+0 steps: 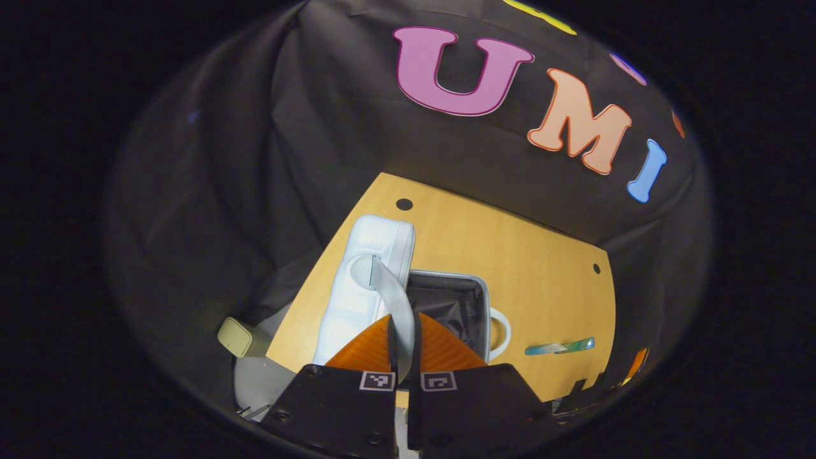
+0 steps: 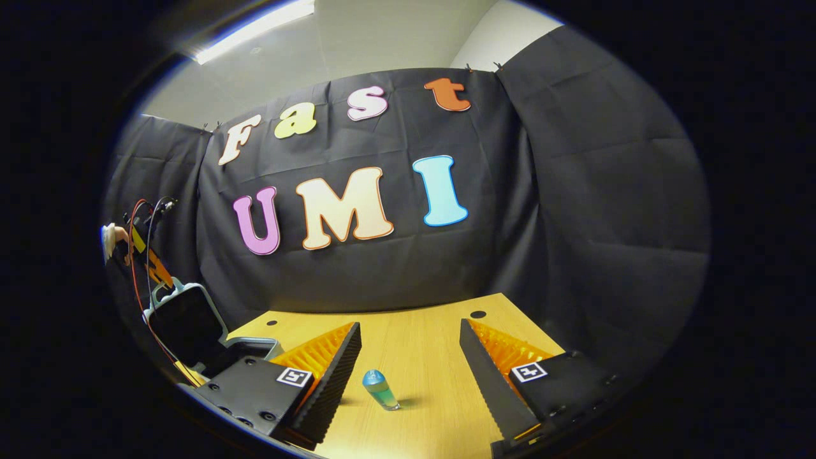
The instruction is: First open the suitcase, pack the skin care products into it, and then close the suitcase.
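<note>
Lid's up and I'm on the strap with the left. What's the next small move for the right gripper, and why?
Probably ease the right gripper forward and down, then close on the bottle. It stands on the table between the open fingers, untouched. The left gripper is shut on the strap of the suitcase, whose lid is already raised.

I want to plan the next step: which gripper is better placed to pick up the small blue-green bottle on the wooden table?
Right. The right gripper is open, with the small blue-green bottle lying between its fingers. The left gripper is shut on the white suitcase lid's grey strap.

Smooth wood-grain table (image 2: 421,344), glossy translucent bottle (image 2: 381,389), seemingly hard-plastic suitcase (image 1: 357,287) lined with cloth.
</note>
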Demonstrator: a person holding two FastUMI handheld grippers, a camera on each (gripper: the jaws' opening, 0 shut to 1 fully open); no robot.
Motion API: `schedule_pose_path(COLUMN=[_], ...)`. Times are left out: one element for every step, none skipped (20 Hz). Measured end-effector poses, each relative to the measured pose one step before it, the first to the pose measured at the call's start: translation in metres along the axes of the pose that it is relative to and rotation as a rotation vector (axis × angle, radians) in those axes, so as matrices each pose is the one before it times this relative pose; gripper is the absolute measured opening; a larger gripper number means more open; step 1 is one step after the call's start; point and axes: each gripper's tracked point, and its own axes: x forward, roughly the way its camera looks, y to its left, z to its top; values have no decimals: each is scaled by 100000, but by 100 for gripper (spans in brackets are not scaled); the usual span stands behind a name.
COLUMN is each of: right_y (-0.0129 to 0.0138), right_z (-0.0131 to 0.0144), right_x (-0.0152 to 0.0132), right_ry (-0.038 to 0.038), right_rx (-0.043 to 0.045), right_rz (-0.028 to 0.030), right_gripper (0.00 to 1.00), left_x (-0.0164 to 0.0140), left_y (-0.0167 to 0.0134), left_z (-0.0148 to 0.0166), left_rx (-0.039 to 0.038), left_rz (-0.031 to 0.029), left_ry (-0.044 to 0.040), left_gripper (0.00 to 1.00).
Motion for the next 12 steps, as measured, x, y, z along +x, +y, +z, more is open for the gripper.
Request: schedule_pose_path(right_y=[236,257,196,257,317,320,340,340,241,119,221,249], right_z=[-18,23,122,157,-12,3,-122,-11,-79,81,-48,275], right_x=[-16,-15,2,-23,-30,-5,55,46,185,126,133,97], right_ry=[74,106,-361,-356,-98,-93,-22,-58,-355,92,85,-608], right_rx=[-308,-545,-547,-398,-247,-278,-342,-882,-1224,-707,-197,80], right_rz=[-51,-255,-337,-300,-123,-254,-118,-212,-629,-624,-494,-429], right_gripper=[97,97,97,97,93,93,97,97,97,97,97,93], left_x=[-115,-86,96,239,569,516,554,549,599,914,743,616], left_y=[1413,1825,1471,1327,1278,1886,1914,1592,1292,1105,1075,1165], left_z=[69,109,113,-63,-125,-228,-328,-393,-701,-840,-860,-892], left_rx=[-1191,-388,467,392,530,715,629,201,-817,-1389,-1430,-1062], left_rz=[2635,2627,2253,2246,2770,3324,3408,2805,1545,990,889,348], left_ry=[-1058,-1113,-655,-447,126,113,293,283,1414,1521,1450,1374], left_gripper=[0,0,0,0,0,0,0,0,0,0,0,0])
